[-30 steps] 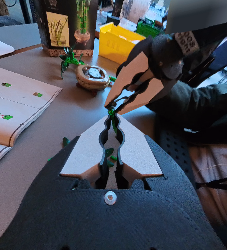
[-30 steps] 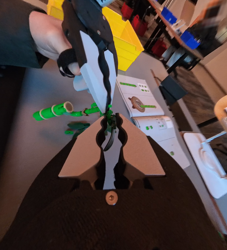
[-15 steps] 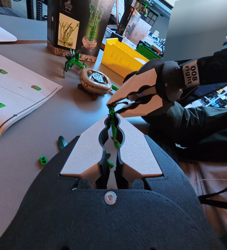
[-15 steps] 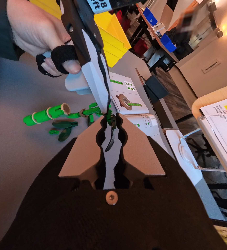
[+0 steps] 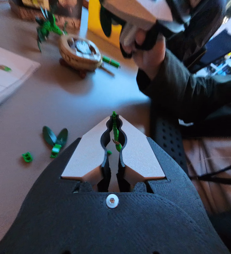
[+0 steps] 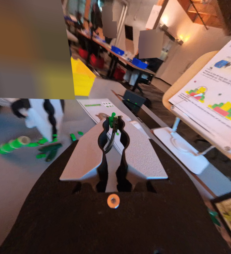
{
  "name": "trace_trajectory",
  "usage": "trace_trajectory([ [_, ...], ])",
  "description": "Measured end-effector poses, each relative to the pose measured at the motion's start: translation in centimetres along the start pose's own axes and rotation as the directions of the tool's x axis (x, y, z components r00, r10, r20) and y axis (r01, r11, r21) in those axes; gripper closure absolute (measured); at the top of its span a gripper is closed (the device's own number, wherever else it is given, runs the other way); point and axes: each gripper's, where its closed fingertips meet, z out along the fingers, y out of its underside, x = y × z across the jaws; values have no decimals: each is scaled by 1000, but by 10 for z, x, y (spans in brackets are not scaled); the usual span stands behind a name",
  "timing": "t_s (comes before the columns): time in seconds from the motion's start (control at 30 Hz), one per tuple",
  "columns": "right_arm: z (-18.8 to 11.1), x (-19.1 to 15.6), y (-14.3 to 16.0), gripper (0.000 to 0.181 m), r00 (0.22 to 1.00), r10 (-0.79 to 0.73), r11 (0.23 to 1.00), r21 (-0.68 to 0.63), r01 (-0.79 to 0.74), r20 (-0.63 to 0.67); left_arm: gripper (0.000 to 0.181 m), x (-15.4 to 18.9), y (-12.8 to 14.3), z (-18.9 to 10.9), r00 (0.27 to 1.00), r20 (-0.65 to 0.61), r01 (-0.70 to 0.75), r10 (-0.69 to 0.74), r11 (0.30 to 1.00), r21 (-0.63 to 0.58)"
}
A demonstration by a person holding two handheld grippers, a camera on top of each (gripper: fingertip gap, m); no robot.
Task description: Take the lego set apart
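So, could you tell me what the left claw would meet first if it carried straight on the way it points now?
Probably the bare table. The left claw, shut on a thin green stem, angles down toward open tabletop, with the person's dark sleeve off to one side. Blur leaves depth uncertain.

Glossy plastic green stem (image 5: 115,132); matt grainy fingers (image 5: 90,149); smooth matt table (image 5: 65,104).

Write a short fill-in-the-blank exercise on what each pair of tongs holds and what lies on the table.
1. The left tongs are shut on a thin ____ lego stem.
2. The right tongs grip a green piece with a dark ____ hanging from it.
3. The round tan lego pot stands on the ____.

Missing words: green; leaf; table
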Motion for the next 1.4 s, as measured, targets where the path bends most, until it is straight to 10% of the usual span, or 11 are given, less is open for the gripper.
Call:
trace_trajectory([
  [0.27,18,-52,9,170,972,13,999,-46,-2,235,178,-8,-39,-39,999,5,32,-34,971,236],
  [0.43,20,-65,13,170,942,83,996,-60,-67,326,178,-31,-30,-51,989,35,132,-143,967,219],
  [0.8,53,-87,119,169,936,-49,862,-458,215,348,172,-84,35,-54,838,149,527,-525,849,33],
  [1.0,56,-83,128,156,938,128,868,-493,51,321,178,-86,25,-56,843,121,517,-525,851,88],
  [1.23,61,-77,89,140,933,212,931,-351,-102,291,176,-58,-25,-65,913,-88,407,-398,876,259],
  [1.4,59,-111,28,132,787,422,906,-195,-375,451,178,-27,-60,-75,952,-214,291,-221,871,396],
])
